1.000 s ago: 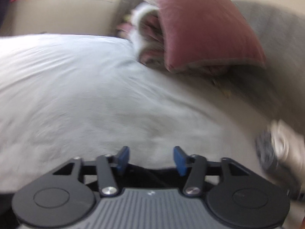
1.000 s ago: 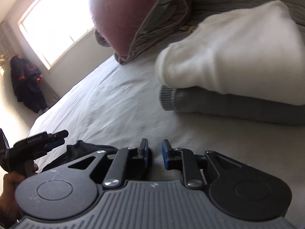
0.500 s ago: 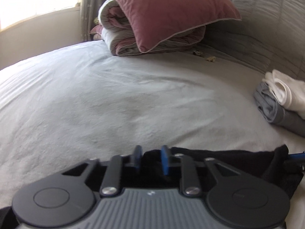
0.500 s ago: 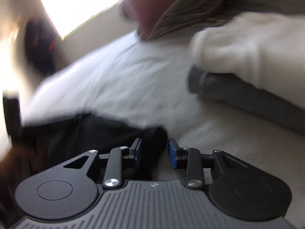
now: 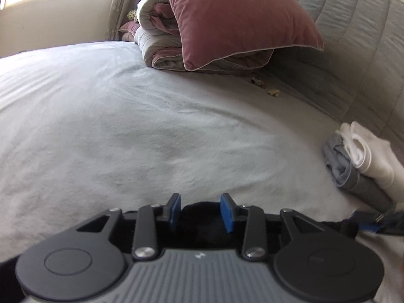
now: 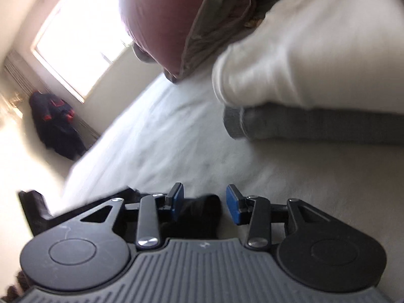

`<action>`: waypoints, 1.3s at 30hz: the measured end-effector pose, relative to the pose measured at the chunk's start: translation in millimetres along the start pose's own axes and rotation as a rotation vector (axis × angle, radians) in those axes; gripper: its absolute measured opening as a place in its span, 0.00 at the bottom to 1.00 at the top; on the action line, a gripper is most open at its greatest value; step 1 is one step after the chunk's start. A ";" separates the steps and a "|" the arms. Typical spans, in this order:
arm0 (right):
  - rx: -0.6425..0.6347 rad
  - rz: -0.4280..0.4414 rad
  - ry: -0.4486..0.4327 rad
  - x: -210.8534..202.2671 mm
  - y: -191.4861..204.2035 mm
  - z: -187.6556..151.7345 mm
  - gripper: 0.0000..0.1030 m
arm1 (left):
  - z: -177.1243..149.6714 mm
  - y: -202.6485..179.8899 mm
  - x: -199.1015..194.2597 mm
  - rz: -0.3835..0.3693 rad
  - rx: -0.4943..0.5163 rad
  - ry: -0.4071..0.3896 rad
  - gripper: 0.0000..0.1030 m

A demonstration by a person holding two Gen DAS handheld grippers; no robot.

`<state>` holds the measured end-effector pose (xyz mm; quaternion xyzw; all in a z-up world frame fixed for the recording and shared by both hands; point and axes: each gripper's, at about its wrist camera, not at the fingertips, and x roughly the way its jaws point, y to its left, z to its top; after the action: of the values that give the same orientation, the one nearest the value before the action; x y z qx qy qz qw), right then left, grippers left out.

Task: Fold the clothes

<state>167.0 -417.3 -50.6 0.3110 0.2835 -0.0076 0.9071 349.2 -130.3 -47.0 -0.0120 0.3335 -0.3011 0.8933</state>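
On the bed (image 5: pixel 141 131), one black garment (image 5: pixel 202 217) is lying at the near edge, and I am working it with two grippers. My left gripper (image 5: pixel 200 210) is opening, cloth sitting loose between its fingers. My right gripper (image 6: pixel 205 203) is opening too, with cloth against one finger. Two folded pieces, white (image 6: pixel 303 55) on grey (image 6: pixel 315 126), are stacked beside one pink pillow (image 5: pixel 237 17).

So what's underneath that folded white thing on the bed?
A folded grey garment lies under the white garment, its rolled edge sticking out toward the camera. Below that is the bed sheet. Whether anything else is tucked in the stack is hidden.
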 end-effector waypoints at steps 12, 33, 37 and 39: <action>-0.235 -0.076 0.098 -7.1 20.3 3.7 0.31 | -0.4 9.0 -4.3 -0.042 -0.009 0.012 0.46; -0.376 -0.207 -0.105 22.1 45.6 -11.2 0.06 | -13.0 -14.0 15.6 0.115 -0.025 -0.105 0.03; -0.277 -0.148 -0.077 21.4 34.2 0.7 0.16 | -10.9 -22.9 16.4 0.147 0.018 -0.094 0.04; -0.204 -0.103 -0.067 17.8 26.7 8.3 0.18 | -10.8 -24.5 12.4 0.150 0.015 -0.092 0.10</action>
<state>191.3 -397.6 -39.5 0.2015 0.2678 -0.0358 0.9415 337.1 -155.1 -57.2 0.0058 0.2897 -0.2347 0.9279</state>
